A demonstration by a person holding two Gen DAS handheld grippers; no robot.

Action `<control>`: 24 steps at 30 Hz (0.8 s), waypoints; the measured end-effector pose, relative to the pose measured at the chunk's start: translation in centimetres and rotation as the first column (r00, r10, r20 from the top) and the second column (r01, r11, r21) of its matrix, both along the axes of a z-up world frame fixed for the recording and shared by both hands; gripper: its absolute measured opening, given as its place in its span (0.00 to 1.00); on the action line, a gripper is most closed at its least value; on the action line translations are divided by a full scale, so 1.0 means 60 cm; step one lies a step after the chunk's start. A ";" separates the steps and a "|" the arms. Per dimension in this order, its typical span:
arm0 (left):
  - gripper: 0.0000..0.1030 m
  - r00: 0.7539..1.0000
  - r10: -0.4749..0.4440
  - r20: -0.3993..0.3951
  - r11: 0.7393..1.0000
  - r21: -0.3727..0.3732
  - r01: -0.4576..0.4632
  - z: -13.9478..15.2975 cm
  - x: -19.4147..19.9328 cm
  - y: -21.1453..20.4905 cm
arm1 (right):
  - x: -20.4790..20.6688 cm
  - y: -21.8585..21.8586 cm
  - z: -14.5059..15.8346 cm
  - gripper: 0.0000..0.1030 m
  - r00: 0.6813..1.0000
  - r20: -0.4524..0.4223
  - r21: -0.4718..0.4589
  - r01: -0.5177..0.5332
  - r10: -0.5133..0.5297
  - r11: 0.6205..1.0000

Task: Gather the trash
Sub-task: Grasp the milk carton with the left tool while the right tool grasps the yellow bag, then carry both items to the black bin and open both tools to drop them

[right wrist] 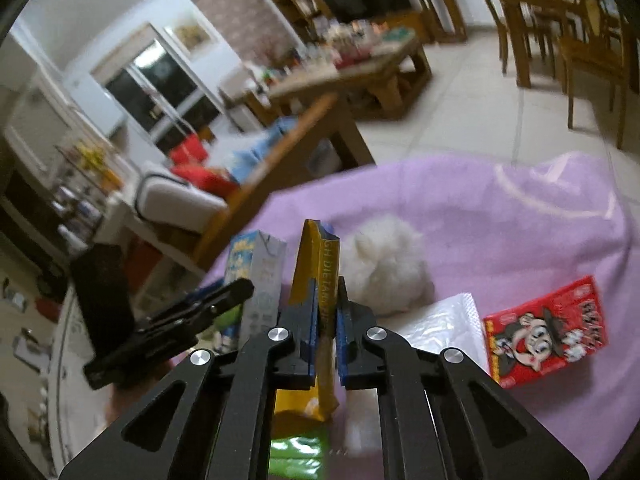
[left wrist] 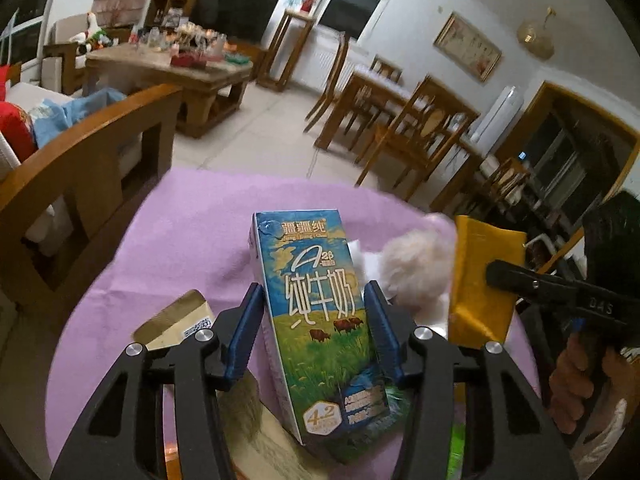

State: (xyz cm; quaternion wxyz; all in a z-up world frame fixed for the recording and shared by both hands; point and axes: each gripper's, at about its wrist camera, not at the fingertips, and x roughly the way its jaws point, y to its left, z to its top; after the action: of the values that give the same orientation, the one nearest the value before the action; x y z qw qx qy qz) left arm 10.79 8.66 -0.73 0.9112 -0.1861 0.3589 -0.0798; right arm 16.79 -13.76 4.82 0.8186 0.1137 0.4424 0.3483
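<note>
A blue and green milk carton (left wrist: 316,312) stands upright between the blue pads of my left gripper (left wrist: 314,292), which is shut on its two sides. The same milk carton (right wrist: 260,276) shows at the left in the right wrist view. My right gripper (right wrist: 325,292) is shut on a flat yellow wrapper (right wrist: 320,264), held edge-up. That yellow wrapper (left wrist: 480,280) appears at the right in the left wrist view, with the right gripper's black finger (left wrist: 532,280) across it. Both grippers hover over a purple cloth (left wrist: 192,240).
A white fluffy ball (right wrist: 384,268), a clear plastic bag (right wrist: 444,320) and a red cartoon box (right wrist: 548,332) lie on the purple cloth (right wrist: 520,232). A gold card packet (left wrist: 176,320) lies at the left. A wooden sofa arm (left wrist: 92,148) borders the cloth.
</note>
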 end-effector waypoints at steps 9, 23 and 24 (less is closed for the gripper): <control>0.50 0.979 -0.089 0.182 0.995 -0.029 0.096 0.119 -0.087 -0.063 | -0.135 -0.234 0.120 0.08 0.913 0.323 0.109 0.227 -0.251 0.968; 0.50 0.779 -0.585 0.226 0.787 -0.074 0.613 0.108 -0.031 -0.579 | -0.293 -0.725 0.004 0.08 0.635 0.307 0.093 0.721 -0.708 0.687; 0.50 0.765 -0.606 0.218 0.770 -0.082 0.633 0.097 -0.019 -0.608 | -0.297 -0.745 -0.009 0.08 0.626 0.298 0.088 0.734 -0.721 0.673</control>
State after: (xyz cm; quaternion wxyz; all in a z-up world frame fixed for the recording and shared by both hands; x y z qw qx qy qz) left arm 9.67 -27.79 5.11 0.8449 -0.1171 0.3100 -0.4200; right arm -1.01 -58.45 4.27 0.9498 0.2095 0.2324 -0.0080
